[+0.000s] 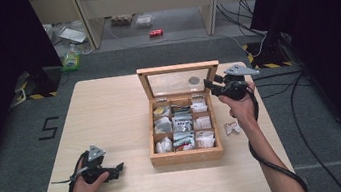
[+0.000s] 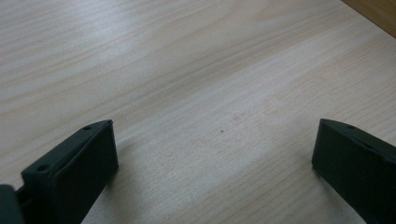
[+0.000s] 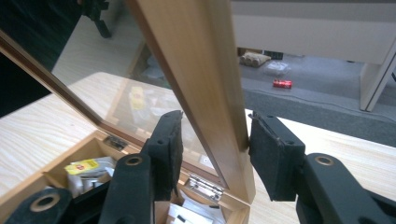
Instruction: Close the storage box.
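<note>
So the whole thing hinges on the lid (image 1: 179, 80) of the wooden box (image 1: 187, 155), which is stood nearly upright at the 12 o'clock edge of the box, hinged along the back, long axis running 9 to 3 across the table (image 1: 107, 125). The right gripper (image 1: 213, 85) is parked at the lid's 3 o'clock end, and in the right gripper view the lid's side rail (image 3: 205, 79) is seen straddled by the jaws, one pad on the glass side, one on the outer side. They're held partly spread; the outer pad looks about touching the rail's edge, but a small gap seems left on the inner side, so a firm pinch can't be called. The left gripper (image 1: 114, 170) is rested way off at roughly 8 o'clock from the box, jaws spread wide over bare tabletop, nothing between them. So the lid is clearly the right hand's job, and any swing would be made about that back hinge (image 3: 204, 185), toward 6 o'clock to shut it.
</note>
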Demonstrator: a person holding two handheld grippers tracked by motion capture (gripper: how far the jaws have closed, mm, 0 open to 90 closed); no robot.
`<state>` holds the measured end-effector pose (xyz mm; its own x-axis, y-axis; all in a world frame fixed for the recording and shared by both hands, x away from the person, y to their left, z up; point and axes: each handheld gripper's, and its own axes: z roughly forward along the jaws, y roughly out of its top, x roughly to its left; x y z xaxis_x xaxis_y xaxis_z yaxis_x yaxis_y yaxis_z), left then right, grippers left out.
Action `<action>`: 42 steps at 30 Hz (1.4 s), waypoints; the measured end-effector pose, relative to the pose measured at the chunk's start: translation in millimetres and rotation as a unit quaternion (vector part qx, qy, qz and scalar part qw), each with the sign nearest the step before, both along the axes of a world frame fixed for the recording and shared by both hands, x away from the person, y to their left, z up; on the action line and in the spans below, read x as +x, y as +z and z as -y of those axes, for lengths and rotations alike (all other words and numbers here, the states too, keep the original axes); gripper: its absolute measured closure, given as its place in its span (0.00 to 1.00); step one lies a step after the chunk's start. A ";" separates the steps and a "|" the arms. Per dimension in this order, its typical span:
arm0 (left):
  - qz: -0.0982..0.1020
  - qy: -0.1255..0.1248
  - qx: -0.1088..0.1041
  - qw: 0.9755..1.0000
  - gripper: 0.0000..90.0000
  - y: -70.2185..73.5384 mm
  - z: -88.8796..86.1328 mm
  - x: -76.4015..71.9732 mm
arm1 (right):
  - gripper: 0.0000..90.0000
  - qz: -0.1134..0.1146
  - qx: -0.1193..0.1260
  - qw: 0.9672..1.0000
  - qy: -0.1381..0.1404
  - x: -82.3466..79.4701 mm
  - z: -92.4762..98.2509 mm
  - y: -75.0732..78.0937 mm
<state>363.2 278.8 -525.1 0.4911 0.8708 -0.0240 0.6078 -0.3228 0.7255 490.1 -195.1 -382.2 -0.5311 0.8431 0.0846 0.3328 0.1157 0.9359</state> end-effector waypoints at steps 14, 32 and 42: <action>0.000 -0.001 0.001 1.000 0.00 0.0 -0.1 0.0 | 0.60 -0.009 -0.004 1.000 0.009 -32.0 4.2 -1.3; 0.000 0.000 0.000 1.000 0.00 -0.1 0.0 0.0 | 0.58 -0.028 -0.010 0.998 0.053 -79.5 15.3 -17.4; 0.001 0.000 0.000 1.000 0.00 -0.1 0.0 0.0 | 0.58 -0.037 0.000 0.997 0.066 -92.2 19.9 -35.0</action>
